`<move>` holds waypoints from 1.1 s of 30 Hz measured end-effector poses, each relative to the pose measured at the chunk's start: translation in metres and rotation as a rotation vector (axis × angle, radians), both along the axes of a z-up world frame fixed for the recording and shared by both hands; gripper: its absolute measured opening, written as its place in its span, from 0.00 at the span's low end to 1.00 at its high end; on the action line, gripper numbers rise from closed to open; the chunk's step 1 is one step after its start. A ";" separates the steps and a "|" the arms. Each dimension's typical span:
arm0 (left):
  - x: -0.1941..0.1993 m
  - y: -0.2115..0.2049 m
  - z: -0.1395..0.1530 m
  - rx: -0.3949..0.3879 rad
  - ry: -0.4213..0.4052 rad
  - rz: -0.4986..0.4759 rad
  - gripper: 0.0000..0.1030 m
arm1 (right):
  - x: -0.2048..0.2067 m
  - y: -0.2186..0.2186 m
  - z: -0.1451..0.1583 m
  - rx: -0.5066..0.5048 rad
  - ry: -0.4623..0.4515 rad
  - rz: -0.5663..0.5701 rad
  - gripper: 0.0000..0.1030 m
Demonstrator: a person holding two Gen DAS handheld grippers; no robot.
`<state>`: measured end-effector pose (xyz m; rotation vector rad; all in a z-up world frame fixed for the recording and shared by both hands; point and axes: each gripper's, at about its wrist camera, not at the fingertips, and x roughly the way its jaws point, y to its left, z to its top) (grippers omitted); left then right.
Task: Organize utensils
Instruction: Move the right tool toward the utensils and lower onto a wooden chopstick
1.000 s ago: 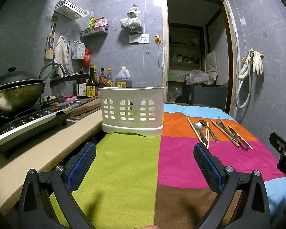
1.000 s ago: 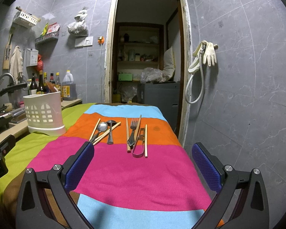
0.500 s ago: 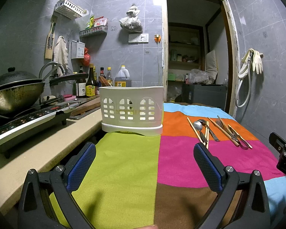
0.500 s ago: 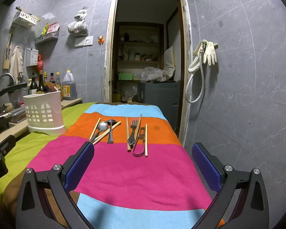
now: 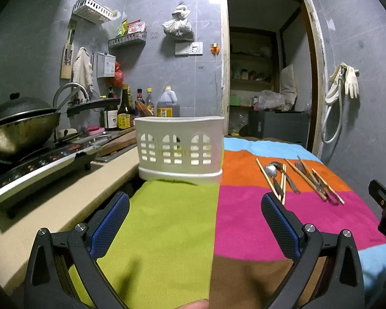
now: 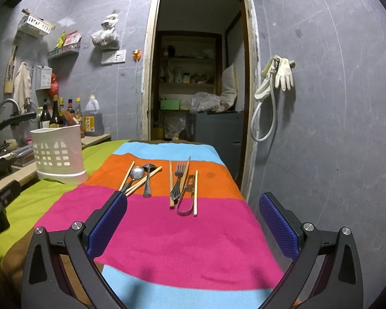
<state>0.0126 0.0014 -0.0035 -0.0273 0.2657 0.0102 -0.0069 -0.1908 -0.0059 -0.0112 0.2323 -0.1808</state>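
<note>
Left tool (image 5: 195,215), right tool (image 6: 193,212): both spread apart, empty. White caddy (image 5: 180,148) upright on striped cloth (image 6: 172,231). Spoons, fork (image 6: 178,180), chopsticks, possibly tongs, loose beside it.

Legible text: none.
Bottle labels (image 5: 123,121) at left centre of the frame carry print too small to read.

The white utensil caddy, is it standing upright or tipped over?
Upright. The white utensil caddy sits flat on its base on the striped cloth, open rim up.
</note>
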 end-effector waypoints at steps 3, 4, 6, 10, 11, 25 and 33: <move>0.012 -0.003 0.014 0.018 -0.014 -0.008 0.98 | 0.007 -0.005 0.006 -0.030 -0.014 0.002 1.00; 0.016 -0.004 0.019 0.027 -0.017 -0.014 0.98 | 0.009 -0.010 0.011 -0.034 -0.020 0.004 1.00; 0.029 -0.006 0.030 0.045 -0.014 -0.035 0.98 | 0.017 -0.021 0.019 -0.035 -0.030 0.017 1.00; 0.056 -0.013 0.042 0.057 0.036 -0.093 0.98 | 0.043 -0.047 0.034 0.021 -0.004 0.061 1.00; 0.062 -0.015 0.043 0.058 0.051 -0.108 0.98 | 0.053 -0.055 0.036 0.045 0.011 0.082 1.00; 0.155 -0.072 0.034 0.188 0.203 -0.311 0.97 | 0.149 -0.090 0.029 0.070 0.249 0.154 1.00; 0.209 -0.082 0.019 0.110 0.301 -0.368 0.84 | 0.194 -0.102 0.012 0.123 0.367 0.184 0.85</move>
